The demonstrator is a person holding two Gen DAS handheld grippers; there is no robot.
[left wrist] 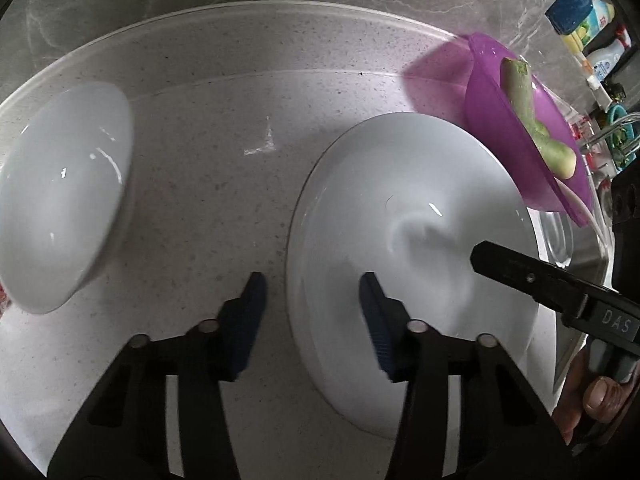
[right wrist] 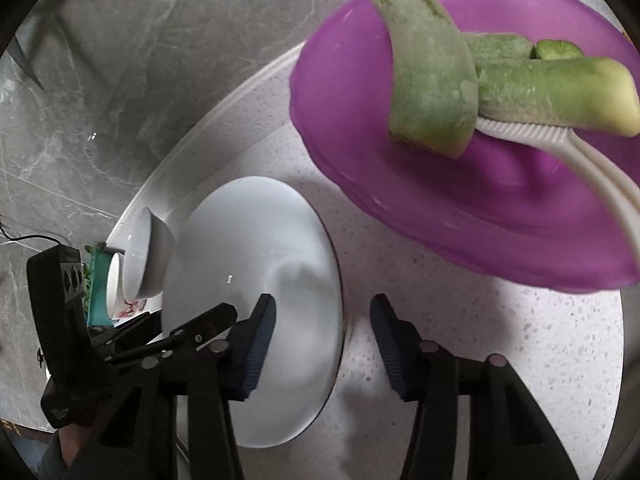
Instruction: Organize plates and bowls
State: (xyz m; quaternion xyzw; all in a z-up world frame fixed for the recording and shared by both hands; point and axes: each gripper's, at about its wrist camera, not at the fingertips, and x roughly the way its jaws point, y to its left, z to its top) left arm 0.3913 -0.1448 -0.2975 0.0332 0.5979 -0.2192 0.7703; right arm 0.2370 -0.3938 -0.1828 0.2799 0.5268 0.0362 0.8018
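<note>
White plate [left wrist: 404, 248] lies flat on the speckled counter [left wrist: 224, 168]; use it as the landmark. Left gripper [left wrist: 310, 312] hangs over the plate's left rim, jaws apart, one blue pad over the plate, the other over bare counter; no pad presses on anything that I can see. Right gripper [right wrist: 322, 338] sits over the plate's opposite rim, also apart, left pad over the plate [right wrist: 256, 280], right pad over counter. Whether either pad touches the rim, cannot tell. From the left view the right tool's black finger [left wrist: 516, 268] reaches in over the plate's right side.

White bowl [left wrist: 60, 192] sits well left of the plate, apart from it. Purple bowl [left wrist: 516, 128] stands just behind and right of the plate, holding green vegetable pieces [right wrist: 436, 80] and white tongs [right wrist: 568, 156]. Tongs' arms look close together under a vegetable piece; gripping or just lying there, cannot tell.

Beyond the bowl, seen from the right camera: a smaller white cup [right wrist: 116, 280] and a teal item [right wrist: 96, 292], far side from the plate. Bottles [left wrist: 588, 20] far right, behind the purple bowl. Grey marble wall [right wrist: 120, 80] behind the counter.
</note>
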